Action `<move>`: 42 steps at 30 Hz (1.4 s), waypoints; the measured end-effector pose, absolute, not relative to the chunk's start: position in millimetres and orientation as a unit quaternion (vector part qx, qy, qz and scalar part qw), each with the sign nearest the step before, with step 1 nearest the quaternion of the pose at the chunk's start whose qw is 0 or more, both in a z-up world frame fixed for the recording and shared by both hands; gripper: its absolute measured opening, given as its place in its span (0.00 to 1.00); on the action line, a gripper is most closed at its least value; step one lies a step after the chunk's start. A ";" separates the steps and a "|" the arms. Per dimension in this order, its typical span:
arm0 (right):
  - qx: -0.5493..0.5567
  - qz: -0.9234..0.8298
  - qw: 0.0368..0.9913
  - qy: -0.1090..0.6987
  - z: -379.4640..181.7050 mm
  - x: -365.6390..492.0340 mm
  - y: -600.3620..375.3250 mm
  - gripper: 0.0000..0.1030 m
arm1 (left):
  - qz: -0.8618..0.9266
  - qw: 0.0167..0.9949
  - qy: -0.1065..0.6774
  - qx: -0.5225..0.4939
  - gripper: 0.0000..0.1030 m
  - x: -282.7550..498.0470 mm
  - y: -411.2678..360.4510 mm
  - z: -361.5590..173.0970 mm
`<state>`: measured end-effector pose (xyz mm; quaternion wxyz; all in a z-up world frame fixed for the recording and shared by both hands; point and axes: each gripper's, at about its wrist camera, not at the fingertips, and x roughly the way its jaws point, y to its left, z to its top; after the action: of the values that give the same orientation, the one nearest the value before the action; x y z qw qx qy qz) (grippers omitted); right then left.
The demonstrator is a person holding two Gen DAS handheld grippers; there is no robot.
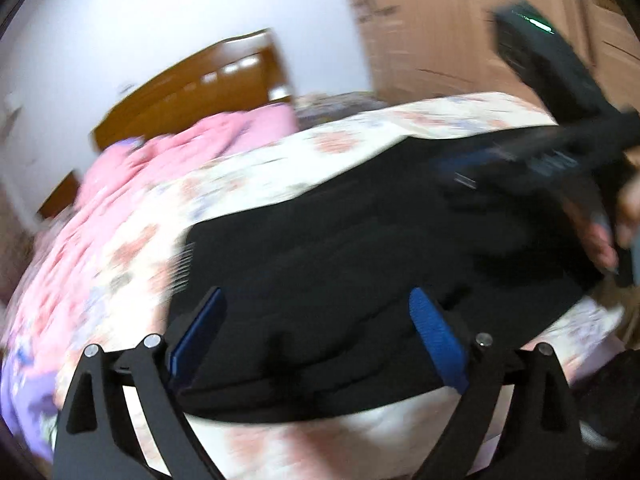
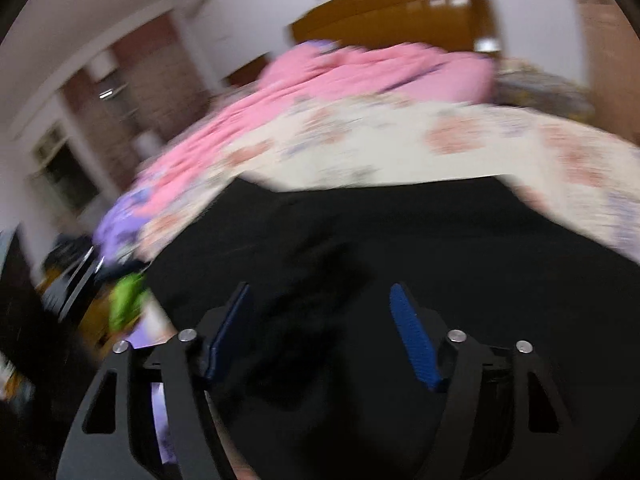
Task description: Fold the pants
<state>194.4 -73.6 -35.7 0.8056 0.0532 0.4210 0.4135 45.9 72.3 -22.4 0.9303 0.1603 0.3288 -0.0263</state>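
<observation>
The black pants lie spread flat on a floral bedsheet. In the left wrist view my left gripper is open, its blue pads wide apart just over the near edge of the pants, holding nothing. The right gripper shows blurred at the right over the far end of the pants, with the person's hand behind it. In the right wrist view the pants fill the lower half. My right gripper is open above them, pads apart and empty. Both views are motion-blurred.
A pink blanket is bunched at the head of the bed, by a wooden headboard. A wooden wardrobe stands at the back right. In the right wrist view a green object and dark clutter sit off the bed's left side.
</observation>
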 end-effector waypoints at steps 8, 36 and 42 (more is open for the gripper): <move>0.018 0.406 0.796 0.449 -49.0 185.4 -36.9 0.52 | 0.058 0.919 0.357 0.155 0.92 54.4 134.9 -41.2; -0.012 0.385 0.818 0.427 -23.1 179.6 -25.8 0.14 | 0.037 0.921 0.363 0.135 0.92 38.6 173.6 -49.6; 0.036 0.388 0.812 0.435 -4.8 170.7 -43.4 0.14 | 0.043 0.921 0.363 0.135 0.92 38.4 175.7 -50.4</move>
<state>170.7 -43.4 -4.8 0.8119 0.0357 0.4350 0.3878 38.4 175.7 -50.4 0.9210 0.1351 0.3628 0.0433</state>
